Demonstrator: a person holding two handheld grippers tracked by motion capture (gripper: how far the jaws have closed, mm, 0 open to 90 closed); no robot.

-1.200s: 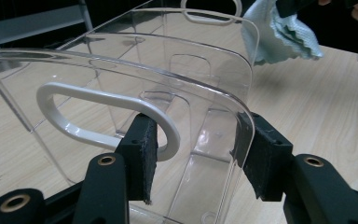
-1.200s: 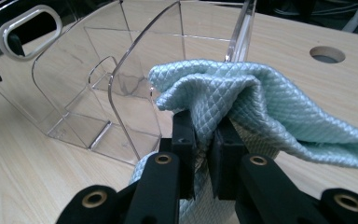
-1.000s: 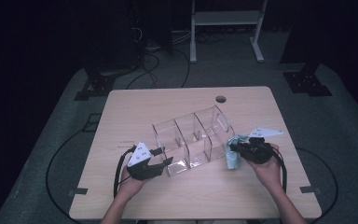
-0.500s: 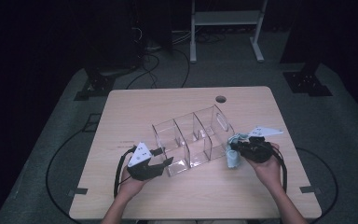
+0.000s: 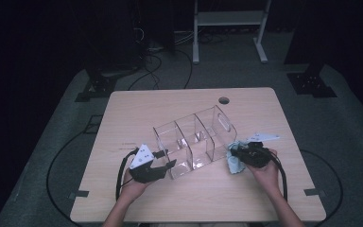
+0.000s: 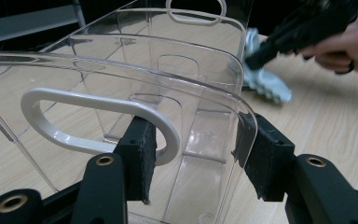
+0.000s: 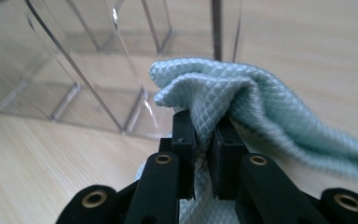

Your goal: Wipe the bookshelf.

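A clear plastic organizer (image 5: 194,142) with several compartments lies tilted in the middle of the wooden table (image 5: 137,109). My left gripper (image 5: 166,159) is shut on its near end wall. In the left gripper view the pads (image 6: 137,154) clamp that wall (image 6: 177,70) beside its white-rimmed handle slot (image 6: 93,105). My right gripper (image 5: 232,152) is shut on a light blue cloth (image 5: 235,164) and holds it against the organizer's far end wall. The right gripper view has the bunched cloth (image 7: 242,93) pinched between the jaws (image 7: 205,135), touching the clear wall (image 7: 74,70).
A round cable hole (image 5: 224,100) sits at the table's back edge. Behind the table stand a white frame (image 5: 229,19) and dark stand bases (image 5: 312,82), with cables (image 5: 156,52) on the grey floor. Bare tabletop lies at the back and near the front edge.
My right gripper has slid slightly down and nearer with the cloth, along the organizer's end wall. The left gripper and the organizer have stayed put.
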